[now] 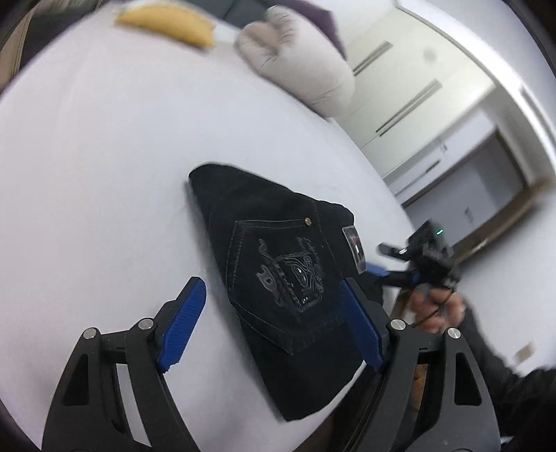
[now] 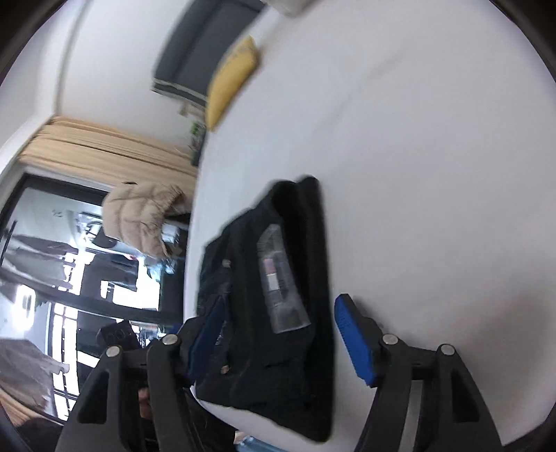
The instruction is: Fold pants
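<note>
The black jeans (image 1: 278,271) are sitting folded down into a compact bundle on the white tabletop (image 1: 104,174), near its front edge, back pocket with the embroidered crest facing up and a label patch at the waistband around 3 o'clock of the pocket in the left wrist view. Looks to me like the folding itself is basically done and this is the let-go step. The left gripper (image 1: 271,323) has its blue fingers spread wide, straddling the bundle without pressing on it, nothing held. Same story with the right gripper (image 2: 278,333): fingers wide apart, the jeans lie between them but the pads aren't clamped on the cloth. You can also see that right gripper from the left camera at about 3 o'clock, carried in the person's hand (image 1: 438,306). Next move, I'd guess, is just backing both grippers away cleanly, or maybe a pat to flatten the top layer, and the thing to watch is snagging a finger on the edge of the fold and dragging it open. Around it: a yellow cushion (image 1: 166,24) at the far edge at 12 o'clock, a pale grey pillow (image 1: 299,66) around 1 o'clock, both well apart from the jeans. A beige puffer jacket (image 2: 142,215) hangs off to 9 o'clock in the right view, off the tabletop. Nothing's really in the way.
</note>
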A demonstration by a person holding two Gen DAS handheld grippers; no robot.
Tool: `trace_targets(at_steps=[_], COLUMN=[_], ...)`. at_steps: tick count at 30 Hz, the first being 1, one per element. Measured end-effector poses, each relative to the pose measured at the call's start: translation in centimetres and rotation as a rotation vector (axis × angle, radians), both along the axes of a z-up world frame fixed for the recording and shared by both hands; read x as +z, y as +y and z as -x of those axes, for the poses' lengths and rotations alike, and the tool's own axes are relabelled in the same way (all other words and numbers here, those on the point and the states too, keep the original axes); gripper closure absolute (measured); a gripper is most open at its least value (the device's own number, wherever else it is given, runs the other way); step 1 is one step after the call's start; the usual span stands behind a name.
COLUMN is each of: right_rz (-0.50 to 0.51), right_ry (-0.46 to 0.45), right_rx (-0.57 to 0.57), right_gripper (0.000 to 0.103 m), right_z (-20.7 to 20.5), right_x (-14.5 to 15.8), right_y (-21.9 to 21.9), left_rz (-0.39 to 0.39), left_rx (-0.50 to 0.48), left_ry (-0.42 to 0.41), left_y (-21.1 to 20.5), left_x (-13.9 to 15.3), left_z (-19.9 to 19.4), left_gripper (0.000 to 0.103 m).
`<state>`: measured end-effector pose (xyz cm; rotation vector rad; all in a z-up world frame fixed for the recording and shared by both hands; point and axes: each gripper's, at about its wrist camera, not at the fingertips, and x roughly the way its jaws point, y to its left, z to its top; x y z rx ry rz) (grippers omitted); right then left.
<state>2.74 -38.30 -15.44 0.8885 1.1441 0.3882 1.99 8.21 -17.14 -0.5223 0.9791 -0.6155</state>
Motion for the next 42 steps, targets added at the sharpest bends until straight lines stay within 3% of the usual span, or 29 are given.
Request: trace_targets(at_steps=[5, 7, 12, 14, 15, 17, 19, 24, 28, 34, 37, 42], right_rz=[-0.076, -0.059, 0.019, 0.016, 0.016, 0.034, 0.034, 0.032, 0.008, -0.051, -0.062, -0.073], right_ry=[0.072, 0.104, 0.148, 0.153, 0.153, 0.154, 0.118, -0.001, -0.062, -0.140, -0.130, -0.040], right_rx=[0.007, 0.029, 0.131, 0.141, 0.146, 0.141, 0.113, 0.113, 0.142, 0.182, 0.195, 0.180], right_gripper=[0.045, 0.046, 0.046, 0.048, 0.056, 0.070, 0.081, 0.083, 0.084, 0.084, 0.084, 0.083], right_z=[-2.4, -3.2, -5.1, -5.1, -5.2, -5.1, -4.5, -3.9, -7.4, -15.7, -19.6, -23.8], right_x=[-1.7, -2.1, -2.3, -2.7, -2.7, -2.8, -2.2, 1.7, 4.6, 7.3, 6.6, 1.5], right_y=[-0.9, -0.4, 2.8, 3.3, 3.6, 4.1, 4.4, 5.8, 8.7, 14.0, 16.5, 18.8], left_rz=[0.065, 0.053, 0.091, 0.101, 0.086, 0.092, 0.125, 0.248, 0.246, 0.128, 0.081, 0.052], left_rx=[-0.048, -0.059, -0.068, -0.083, -0.085, -0.074, -0.070, -0.048, -0.017, 0.033, 0.072, 0.105], left_ry=[0.151, 0.225, 0.266, 0.278, 0.286, 0.307, 0.307, 0.274, 0.181, 0.081, 0.088, 0.163], left_y=[-2.2, -3.1, -3.9, -4.5, -4.6, -4.4, -3.6, -1.5, 2.4, 9.3, 11.5, 13.8], left_x=[-3.5, -5.0, -5.6, -6.0, -6.1, -6.3, -5.9, -3.3, 1.1, 5.8, 5.2, -0.2], left_z=[-3.3, -4.4, -5.5, -6.0, -6.2, -6.5, -6.4, -7.0, -9.3, -15.4, -18.3, -21.6], left_gripper=[0.025, 0.025, 0.027, 0.038, 0.052, 0.065, 0.077, 0.083, 0.083, 0.082, 0.082, 0.081])
